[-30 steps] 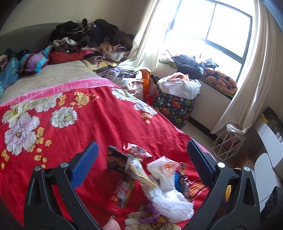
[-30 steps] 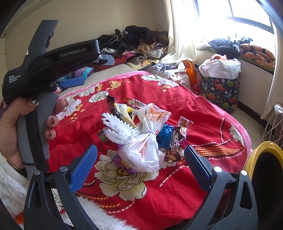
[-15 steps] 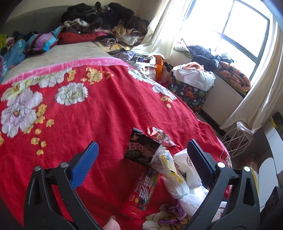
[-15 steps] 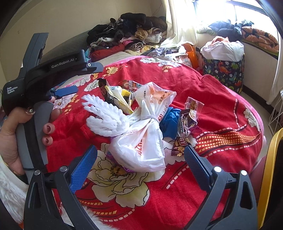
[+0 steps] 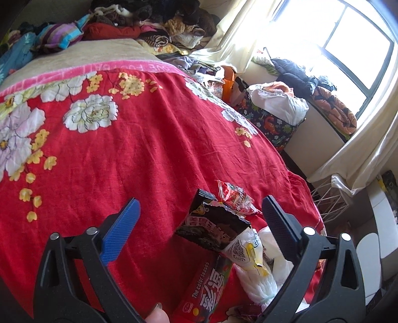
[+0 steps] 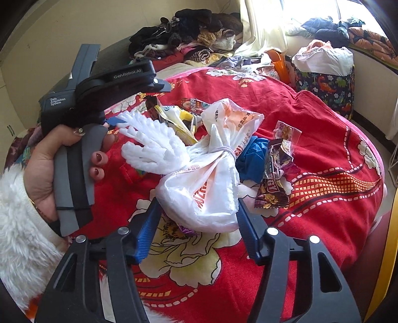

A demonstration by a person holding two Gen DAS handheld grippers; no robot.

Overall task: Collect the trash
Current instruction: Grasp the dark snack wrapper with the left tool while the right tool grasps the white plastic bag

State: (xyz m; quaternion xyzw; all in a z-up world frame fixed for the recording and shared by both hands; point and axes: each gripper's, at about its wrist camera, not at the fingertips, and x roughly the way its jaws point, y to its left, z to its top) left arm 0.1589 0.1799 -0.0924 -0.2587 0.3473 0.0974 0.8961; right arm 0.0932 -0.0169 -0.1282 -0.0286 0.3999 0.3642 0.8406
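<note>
A heap of trash lies on the red flowered bedspread (image 6: 323, 154). My right gripper (image 6: 196, 218) is closing, and its blue pads meet both sides of the tied white plastic bag (image 6: 204, 193). Around the bag lie white foam netting (image 6: 154, 146), a blue scrap (image 6: 253, 159) and a brown candy wrapper (image 6: 273, 179). My left gripper (image 5: 200, 228) stands wide, its jaws closing slightly. A black snack wrapper (image 5: 211, 228) and a red wrapper (image 5: 233, 196) lie between its pads, untouched. A red candy tube (image 5: 209, 290) lies nearer. A hand holds the left gripper (image 6: 139, 104) left of the heap.
A yellow-rimmed bin (image 6: 390, 248) stands at the bed's right edge. A dinosaur-print bag (image 6: 325, 84) full of laundry sits under the window. Piled clothes (image 5: 154, 22) cover the bed's far end. A white wire basket (image 5: 328, 203) stands on the floor by the curtain.
My right gripper's jaws have closed in from wide open onto the white bag. The left gripper has dropped lower and nearer the black and red wrappers.
</note>
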